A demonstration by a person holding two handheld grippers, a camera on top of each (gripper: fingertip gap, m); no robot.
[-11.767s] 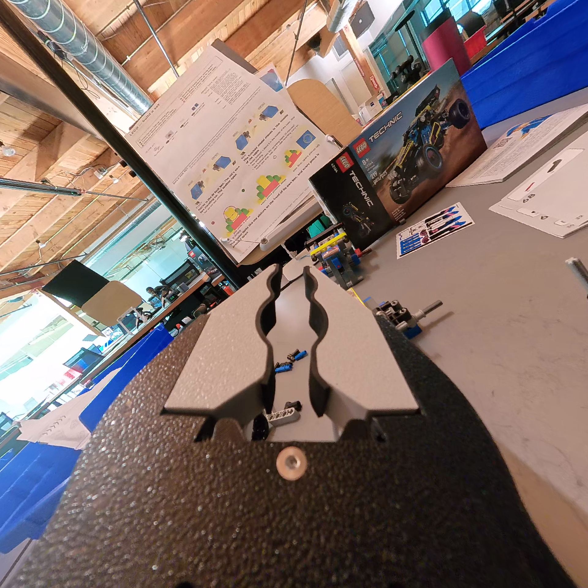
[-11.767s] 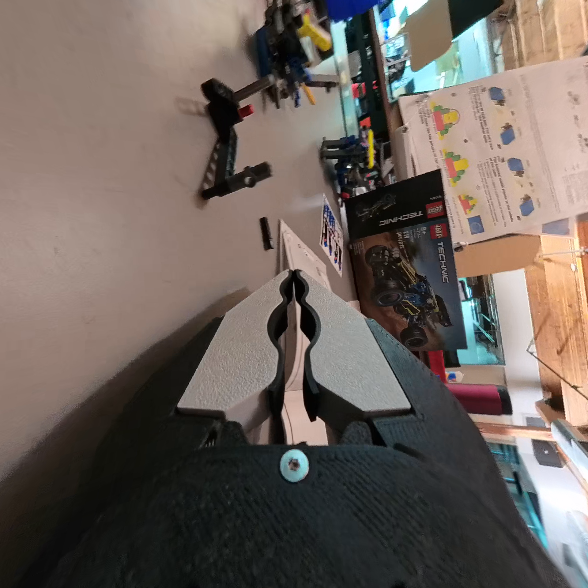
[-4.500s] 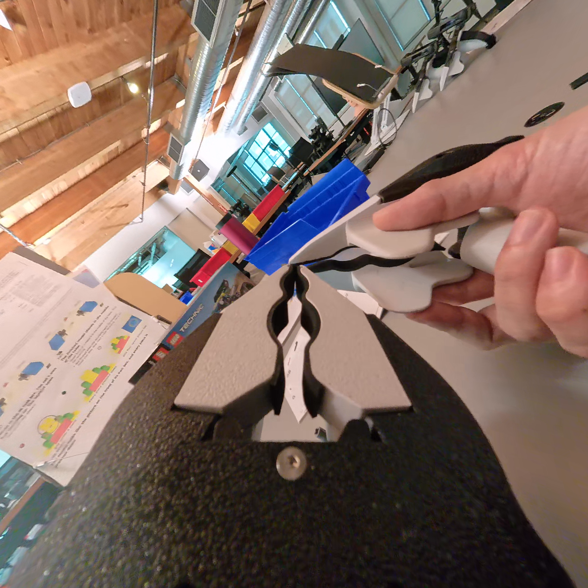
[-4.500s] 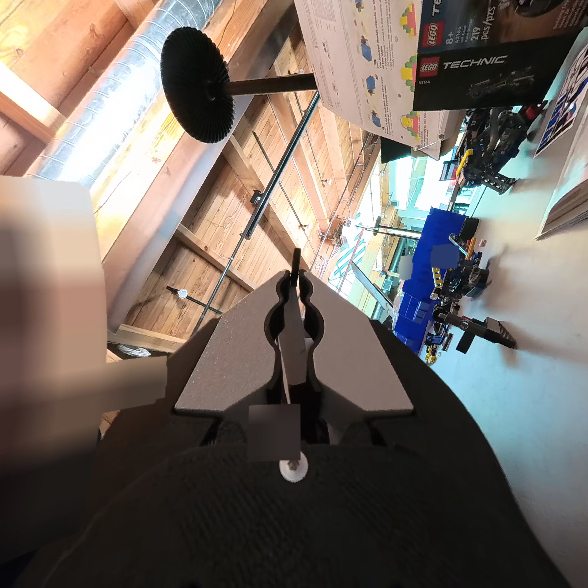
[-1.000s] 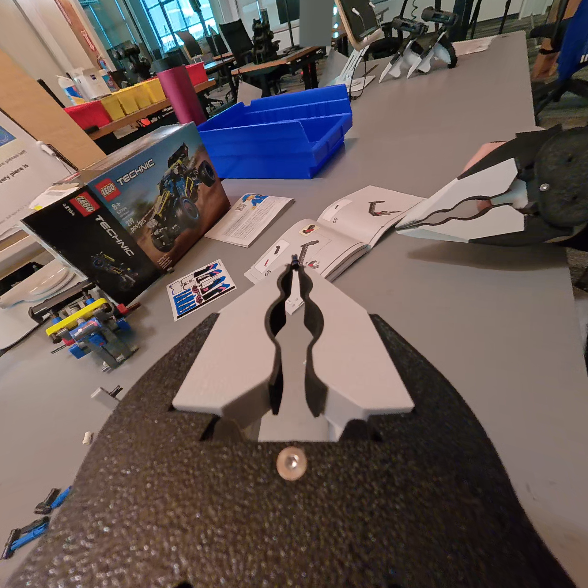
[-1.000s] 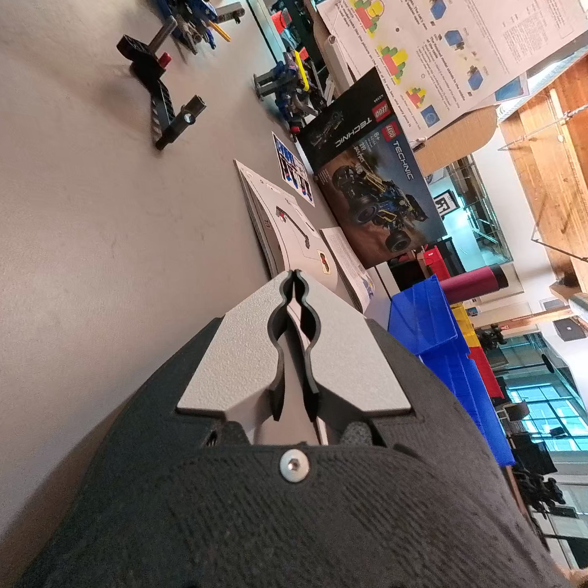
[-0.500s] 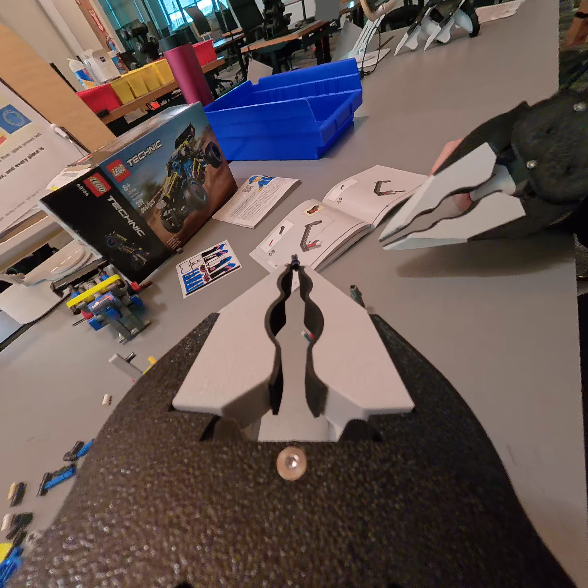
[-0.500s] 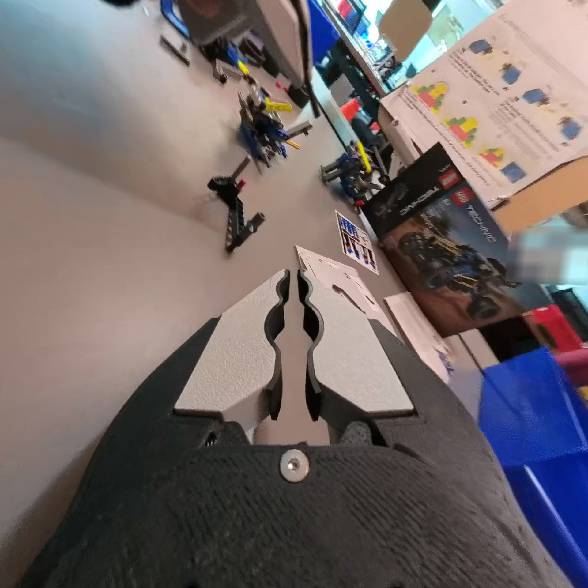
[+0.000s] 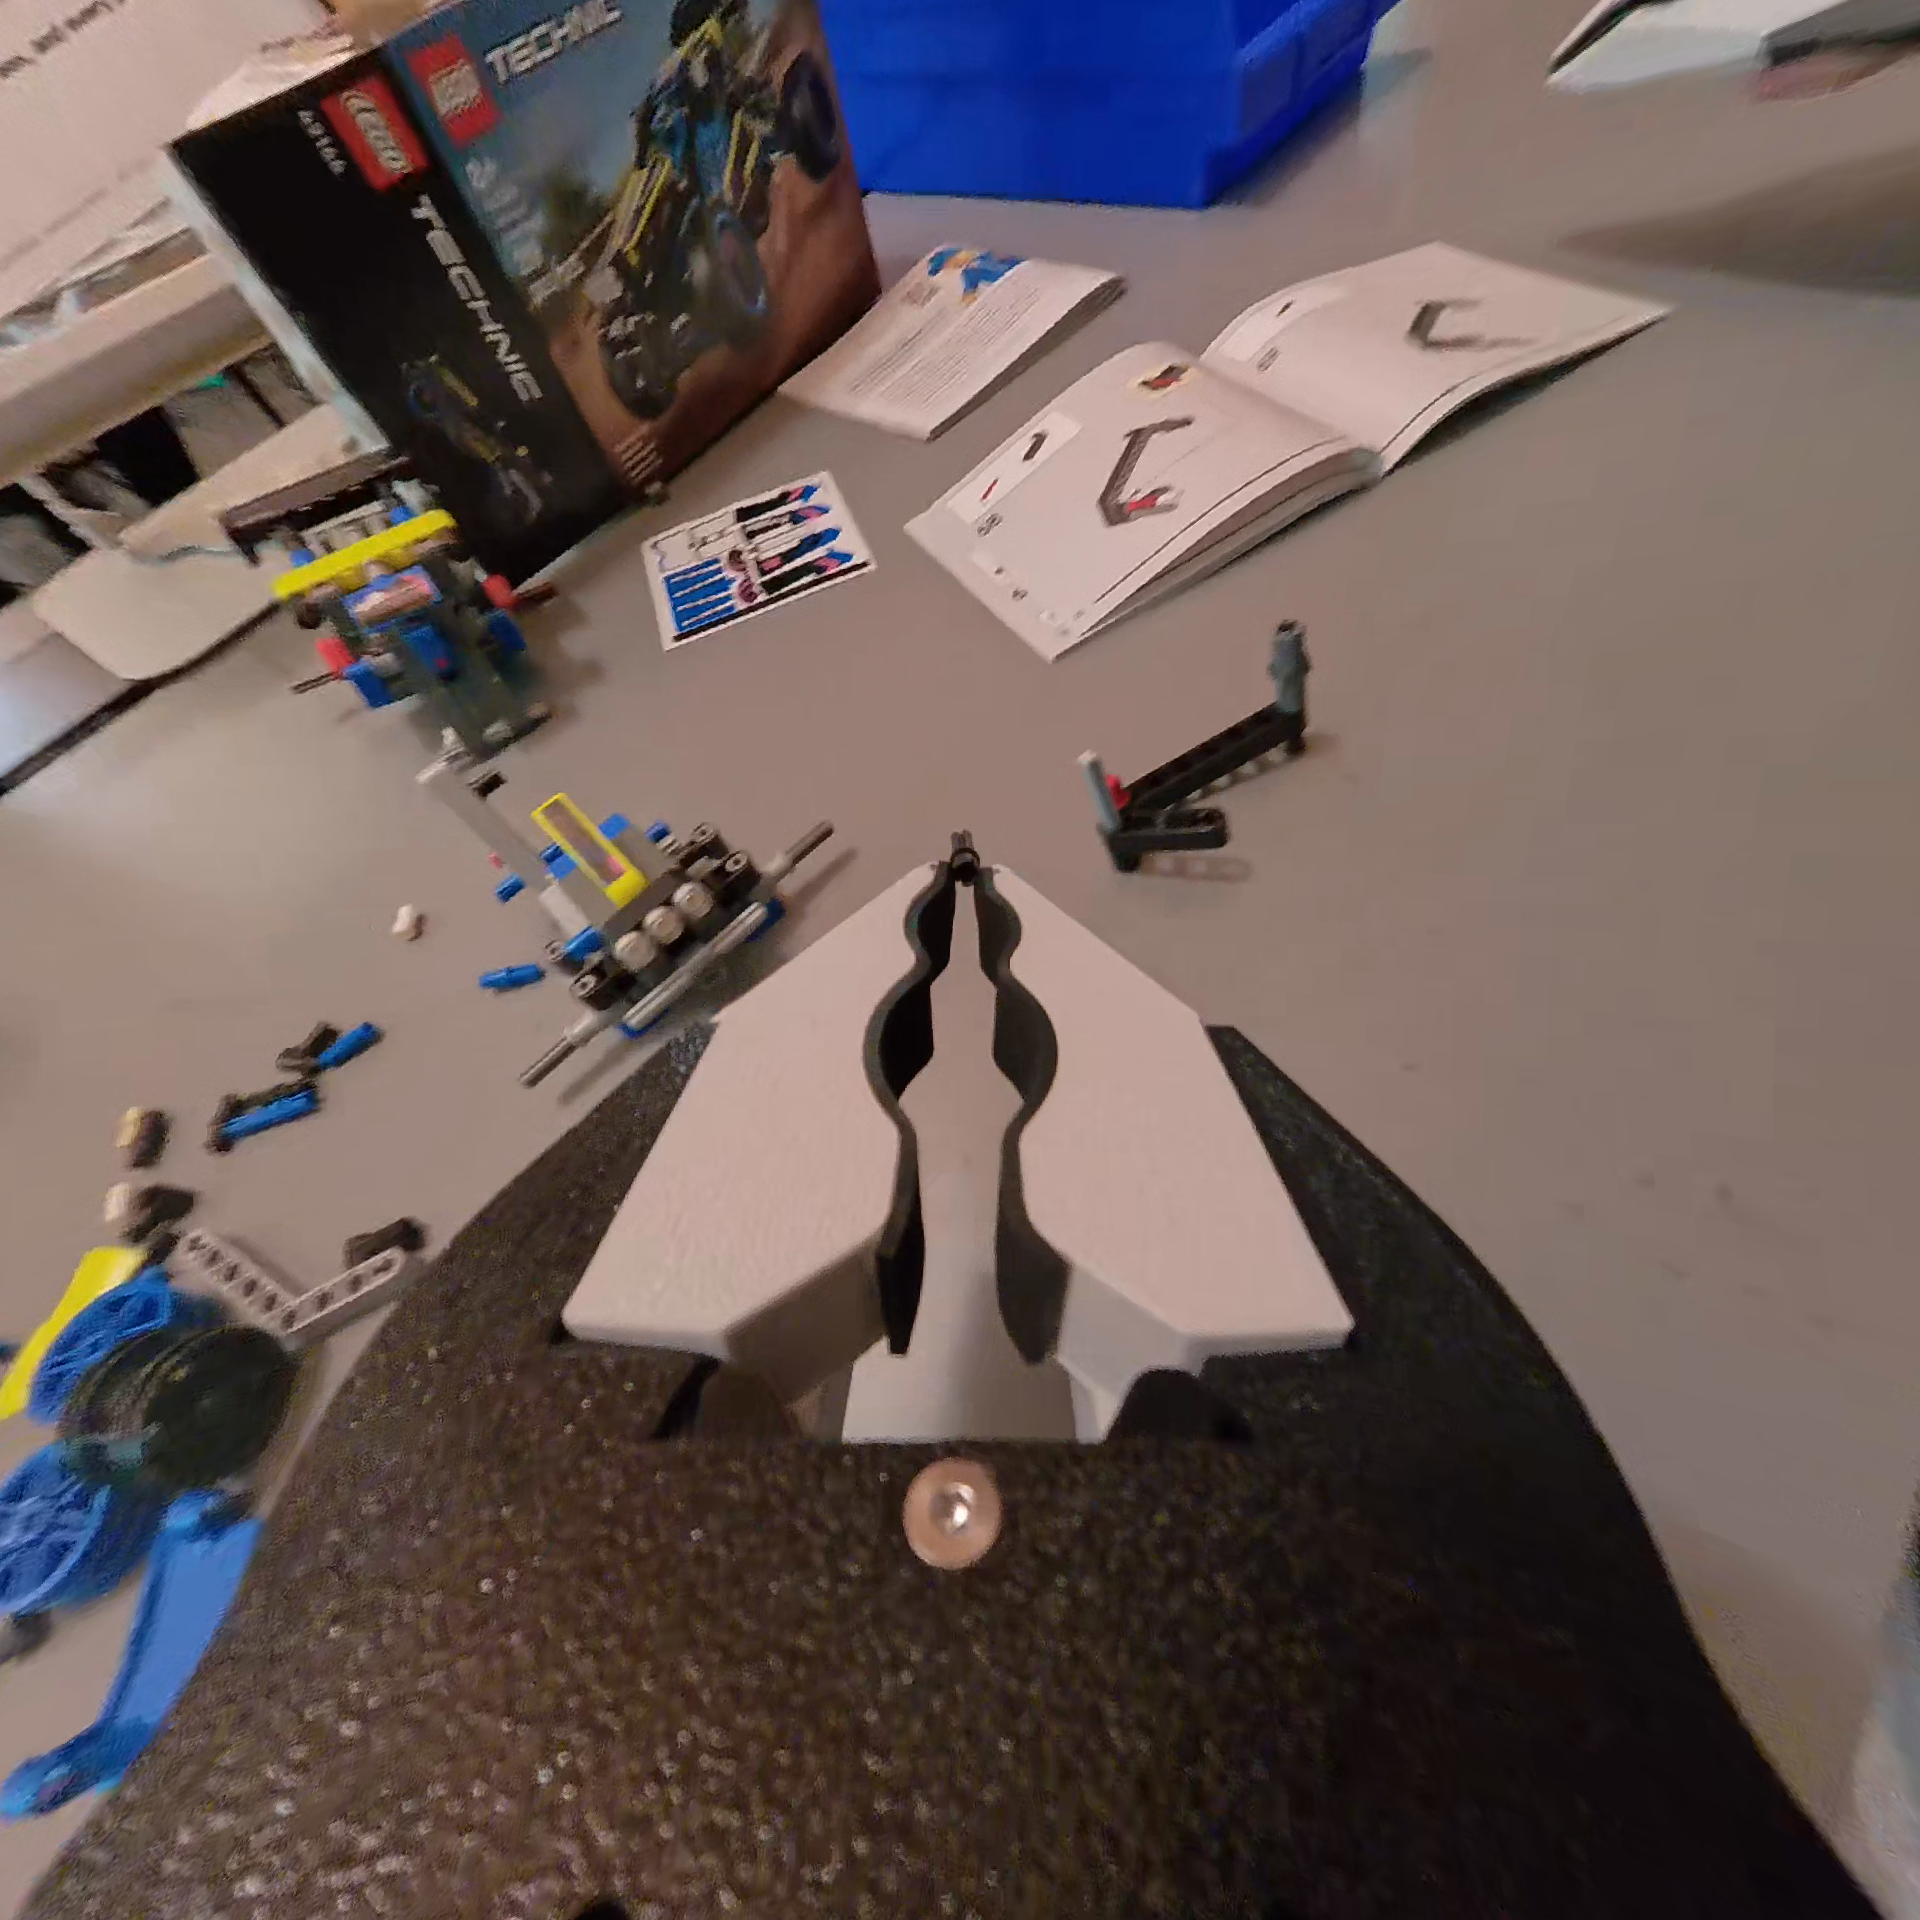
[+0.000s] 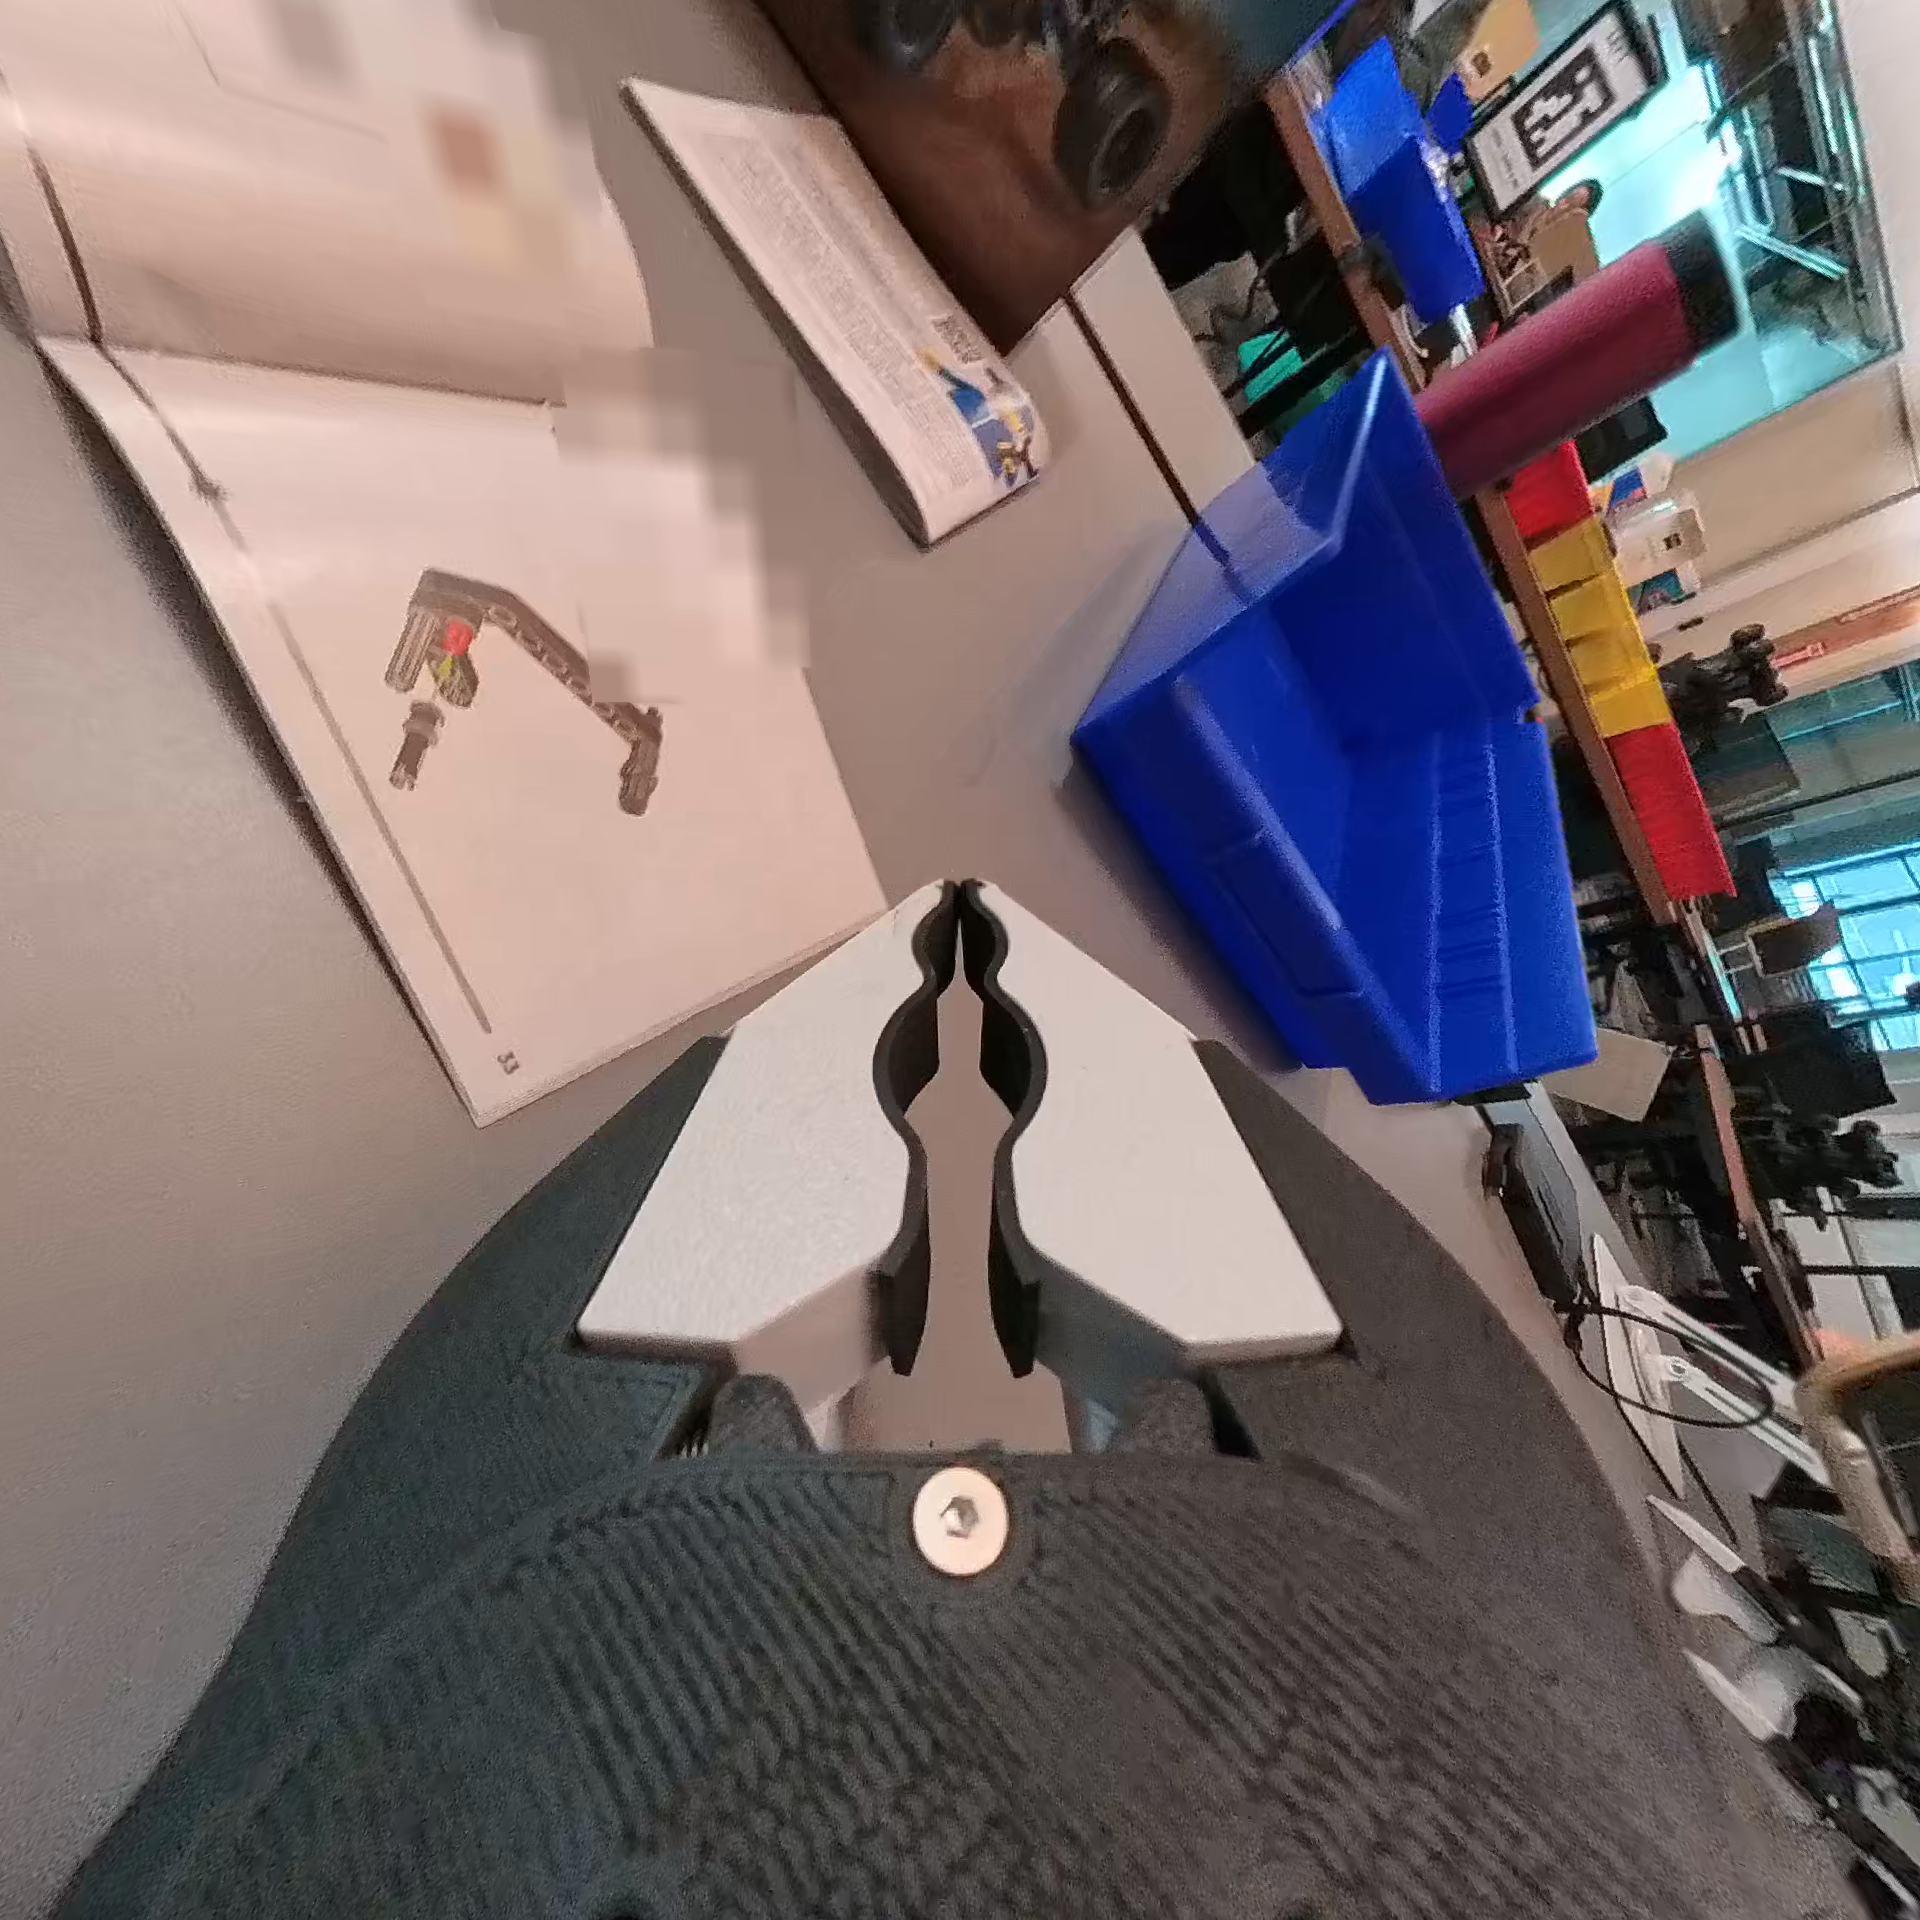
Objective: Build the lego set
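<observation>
Black pin (image 9: 964, 858) is sticking forward out of the left claw (image 9: 966, 878), pinched at its closed tips above the bench (image 9: 1558, 935); black angled beam (image 9: 1195, 790) is lying just far-right. Right claw (image 10: 958, 902) is closed on nothing.

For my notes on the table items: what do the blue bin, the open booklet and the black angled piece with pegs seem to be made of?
Blue bin: looks like moulded plastic, smooth with a slight sheen and ribbed walls.
Open booklet: paper, matte white printed pages curving at the fold.
Black angled piece: probably hard plastic, matte black with a row of holes; grey and red pegs stand in it.
</observation>
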